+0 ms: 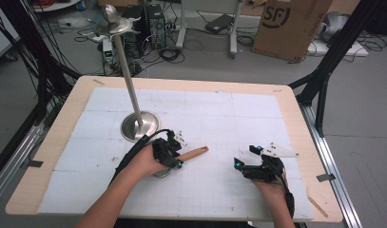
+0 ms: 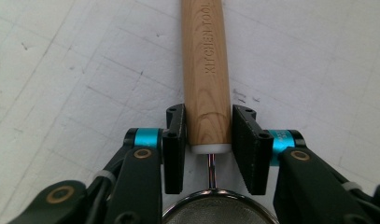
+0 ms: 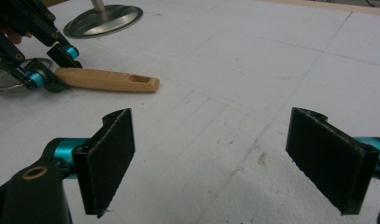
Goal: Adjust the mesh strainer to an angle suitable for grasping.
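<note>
A small strainer with a wooden handle (image 1: 193, 153) lies on the white mat, left of centre. In the left gripper view the handle (image 2: 206, 70), stamped "KITCHEN TOOL", runs up between the jaws, and the mesh bowl (image 2: 218, 210) sits at the bottom edge. My left gripper (image 1: 174, 159) is shut on the handle's lower end, near the thin wire neck. My right gripper (image 1: 246, 156) rests low over the mat at the front right, open, with nothing between its pads (image 3: 110, 154). From the right gripper view the handle (image 3: 108, 80) and the left gripper (image 3: 43, 70) lie at the far left.
A metal stand with a round base (image 1: 140, 125) and a tall pole (image 1: 127, 71) stands just behind my left hand; its base (image 3: 103, 18) also shows in the right gripper view. The white gridded mat (image 1: 210, 109) covers the wooden table.
</note>
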`<state>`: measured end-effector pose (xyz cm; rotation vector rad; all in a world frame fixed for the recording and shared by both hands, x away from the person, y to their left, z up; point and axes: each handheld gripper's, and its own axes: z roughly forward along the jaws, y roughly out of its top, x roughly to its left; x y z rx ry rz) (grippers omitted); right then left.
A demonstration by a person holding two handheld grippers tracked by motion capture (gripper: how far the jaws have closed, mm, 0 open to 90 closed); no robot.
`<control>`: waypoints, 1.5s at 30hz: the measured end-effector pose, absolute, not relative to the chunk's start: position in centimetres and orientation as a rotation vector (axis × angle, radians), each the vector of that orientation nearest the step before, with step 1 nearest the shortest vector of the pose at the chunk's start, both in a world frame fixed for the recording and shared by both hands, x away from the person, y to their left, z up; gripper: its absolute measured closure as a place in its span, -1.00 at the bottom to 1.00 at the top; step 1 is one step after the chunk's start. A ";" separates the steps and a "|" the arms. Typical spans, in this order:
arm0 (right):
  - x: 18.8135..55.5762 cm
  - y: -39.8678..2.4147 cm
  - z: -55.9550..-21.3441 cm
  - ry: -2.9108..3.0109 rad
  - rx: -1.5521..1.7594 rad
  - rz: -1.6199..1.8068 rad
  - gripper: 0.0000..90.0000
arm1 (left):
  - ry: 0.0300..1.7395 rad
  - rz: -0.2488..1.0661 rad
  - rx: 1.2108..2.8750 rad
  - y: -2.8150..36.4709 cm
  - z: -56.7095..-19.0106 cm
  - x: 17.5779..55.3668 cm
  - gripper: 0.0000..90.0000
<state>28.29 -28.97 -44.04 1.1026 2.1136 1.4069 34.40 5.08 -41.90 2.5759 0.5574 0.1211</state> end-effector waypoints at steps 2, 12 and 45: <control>28.3 -29.0 -44.0 2.114 1.101 1.407 -0.68 | 0.563 0.124 2.576 5.0 -41.9 34.4 0.52; 28.3 -29.1 -44.0 2.109 1.102 1.410 -0.68 | 0.598 0.144 2.576 4.9 -41.8 34.0 0.53; 28.3 -29.4 -44.2 2.105 1.120 1.391 -0.68 | 0.547 0.195 2.218 10.6 -38.8 31.5 0.53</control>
